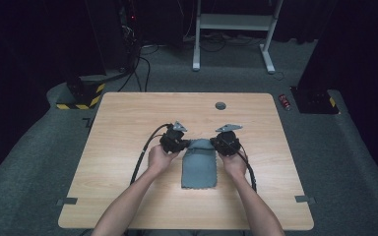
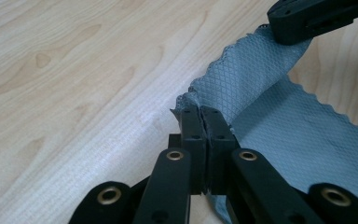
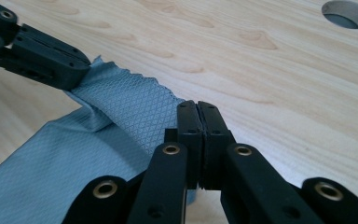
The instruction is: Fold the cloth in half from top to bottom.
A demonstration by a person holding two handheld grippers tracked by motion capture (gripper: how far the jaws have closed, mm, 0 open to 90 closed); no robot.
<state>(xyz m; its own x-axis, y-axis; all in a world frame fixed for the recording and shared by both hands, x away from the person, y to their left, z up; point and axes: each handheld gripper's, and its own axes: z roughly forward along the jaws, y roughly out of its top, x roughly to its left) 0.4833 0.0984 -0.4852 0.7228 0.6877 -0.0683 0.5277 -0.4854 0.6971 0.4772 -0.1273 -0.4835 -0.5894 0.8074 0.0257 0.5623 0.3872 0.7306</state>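
Lying near the middle of the pale wooden surface [image 1: 128, 123], the blue-grey textured cloth [image 1: 199, 169] has bare wood on every side — its near hem stays well back from the surface's front edge. Its long axis runs from the person toward the far side, where a small round hole [image 1: 220, 105] sits beyond it. The left hand-held gripper [image 1: 181, 144] is clenched on the cloth's far left corner, jaws pressed together with fabric pinched between them. The right hand-held gripper [image 1: 218, 144] grasps the far right corner likewise — the far edge is lifted and stretched between the two.
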